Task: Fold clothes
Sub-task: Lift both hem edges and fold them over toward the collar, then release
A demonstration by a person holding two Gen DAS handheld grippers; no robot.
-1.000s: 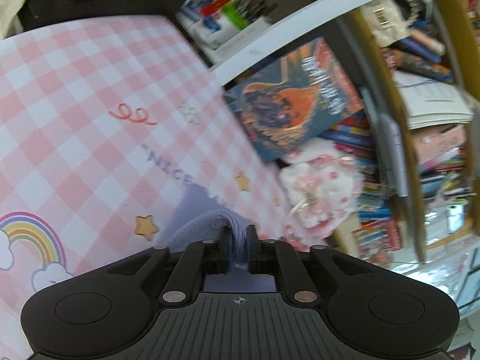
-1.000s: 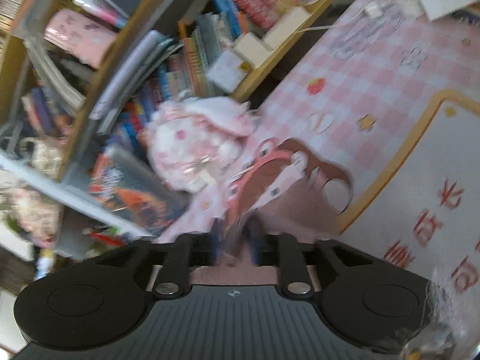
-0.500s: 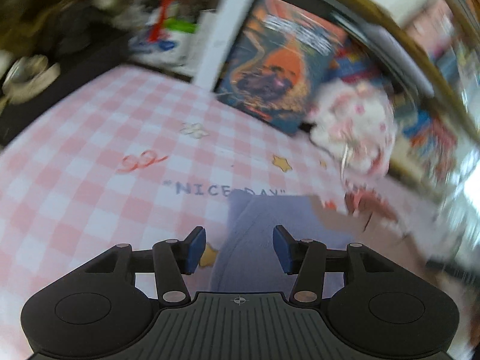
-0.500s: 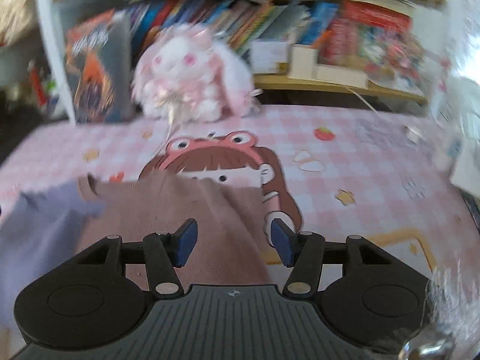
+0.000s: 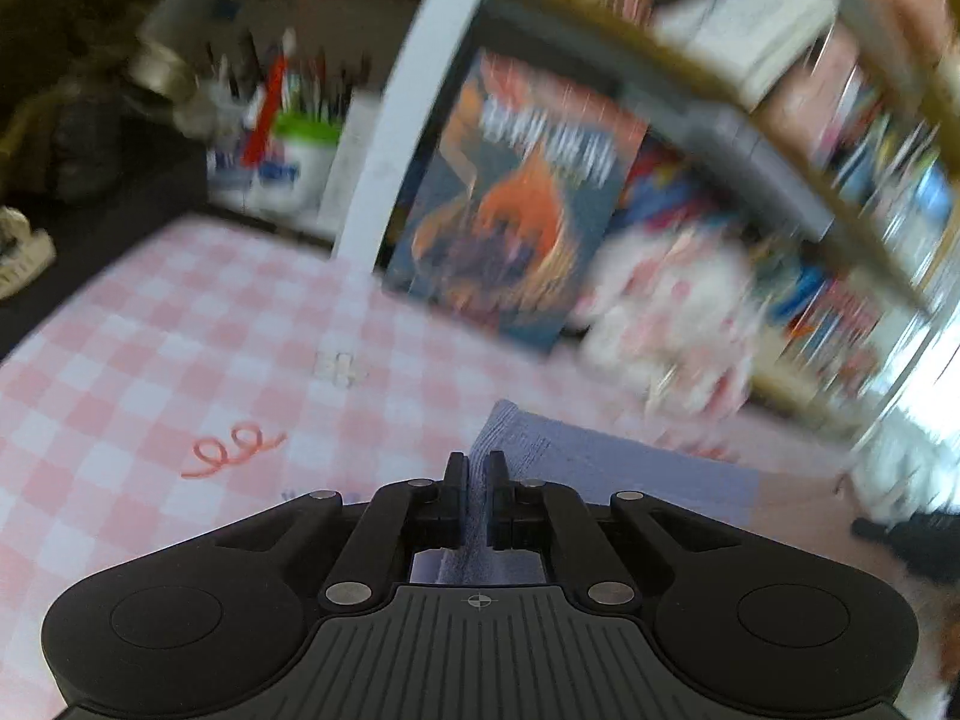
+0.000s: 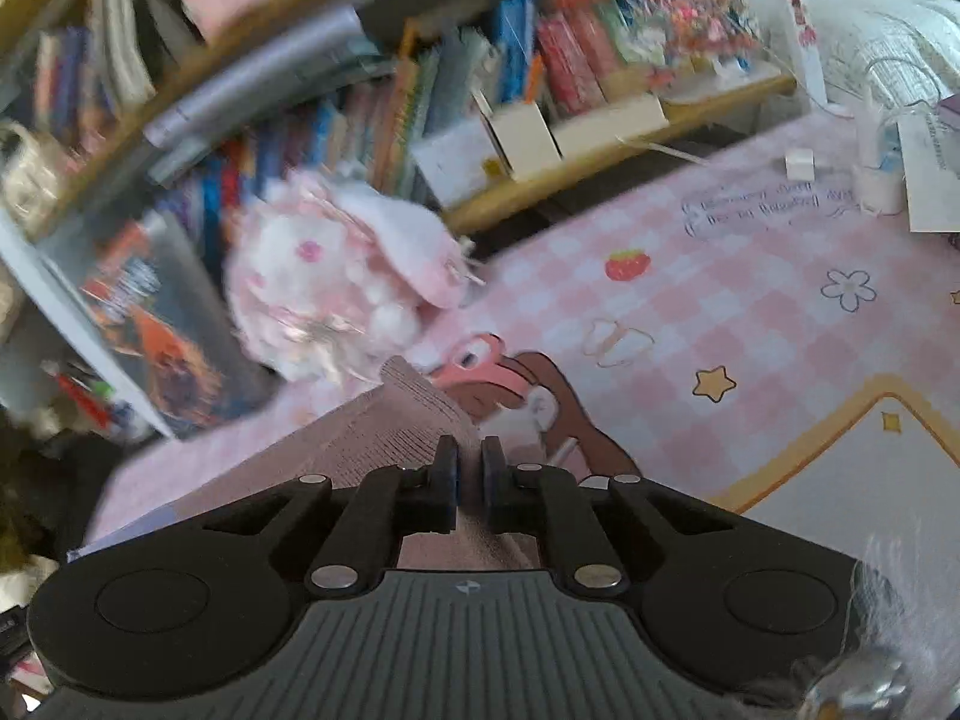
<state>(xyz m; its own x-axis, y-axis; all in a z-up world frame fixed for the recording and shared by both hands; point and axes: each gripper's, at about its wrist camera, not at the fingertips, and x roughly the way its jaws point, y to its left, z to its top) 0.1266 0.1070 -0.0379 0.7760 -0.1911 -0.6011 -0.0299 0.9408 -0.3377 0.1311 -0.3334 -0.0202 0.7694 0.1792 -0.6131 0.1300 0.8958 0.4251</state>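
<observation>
A knitted garment lies on the pink checked mat (image 5: 150,360). Its lavender part (image 5: 600,468) shows in the left wrist view, its dusty pink-brown part (image 6: 372,432) in the right wrist view. My left gripper (image 5: 477,480) is shut on the lavender edge, with cloth pinched between the fingers. My right gripper (image 6: 470,468) is shut on the pink-brown edge, near the corner of the cloth. Both views are blurred by motion.
A white and pink plush toy (image 6: 336,282) sits at the mat's far edge, beside an upright blue and orange book (image 5: 516,210). A wooden bookshelf (image 6: 600,144) full of books runs behind. A pen holder (image 5: 282,144) stands at the far left. Papers (image 6: 924,174) lie at the right.
Half a second ago both grippers were open over the flat garment. Both have since shut on its edge, and both views have swung.
</observation>
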